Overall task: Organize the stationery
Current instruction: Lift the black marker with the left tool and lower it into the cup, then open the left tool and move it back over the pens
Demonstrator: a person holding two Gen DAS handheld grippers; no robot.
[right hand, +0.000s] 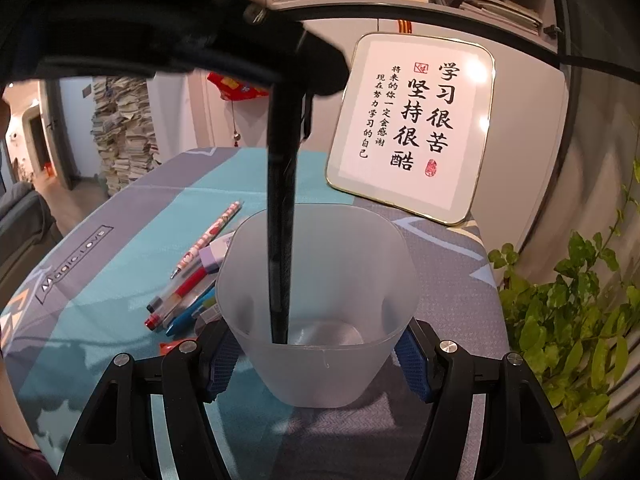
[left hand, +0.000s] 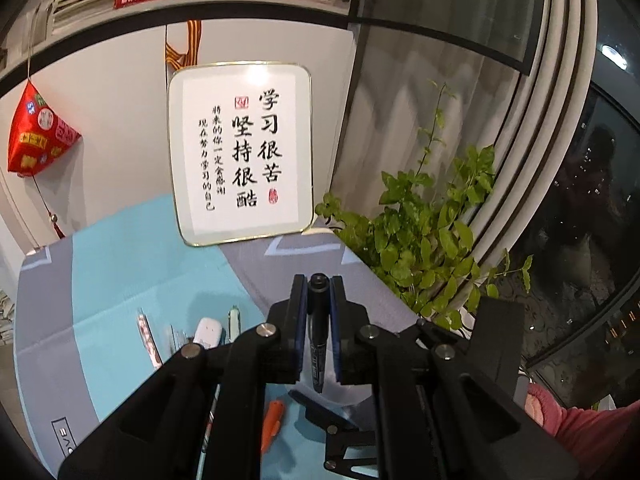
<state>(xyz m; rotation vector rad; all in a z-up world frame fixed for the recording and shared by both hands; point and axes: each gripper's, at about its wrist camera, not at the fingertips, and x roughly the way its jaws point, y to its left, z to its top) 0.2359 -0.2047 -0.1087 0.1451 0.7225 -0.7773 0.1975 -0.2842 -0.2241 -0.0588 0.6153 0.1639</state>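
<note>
- Two claws are at work over a table [right hand: 120,216] spread with a teal and grey cloth printed with the words "Magic love".
- At 12 o'clock on the table a framed sheet of calligraphy [right hand: 412,128] leans against a white wall, beneath a shelf [right hand: 360,4] stacked with books.
- A leafy green plant [right hand: 568,312] stands off the table's 3 o'clock edge beside a dark window.
- A red hanging ornament [left hand: 38,136] dangles at 9 o'clock in the left wrist view.
- Tall piles of paper [right hand: 120,132] fill the room at 10 o'clock in the right wrist view.
- The right claw [right hand: 318,364] is clamped on a frosted plastic cup [right hand: 320,288], its blue pads pressed to both sides.
- The left claw [left hand: 319,320] is clamped on a black marker [left hand: 318,332]; in the right wrist view that marker [right hand: 282,216] hangs upright with its lower end inside the cup.
- Loose on the cloth at 9 o'clock of the cup lie a patterned pen [right hand: 210,236], a red pen [right hand: 180,300], a blue pen [right hand: 192,312] and a white eraser [right hand: 218,254], close together.
- Something orange [left hand: 272,424] shows under the left claw, mostly covered.
- The left claw's body blocks the top left of the right wrist view.
- Whether the marker's tip touches the cup's bottom cannot be made out.
- A pink sleeve [left hand: 580,420] is cut off at 4 o'clock in the left wrist view.
</note>
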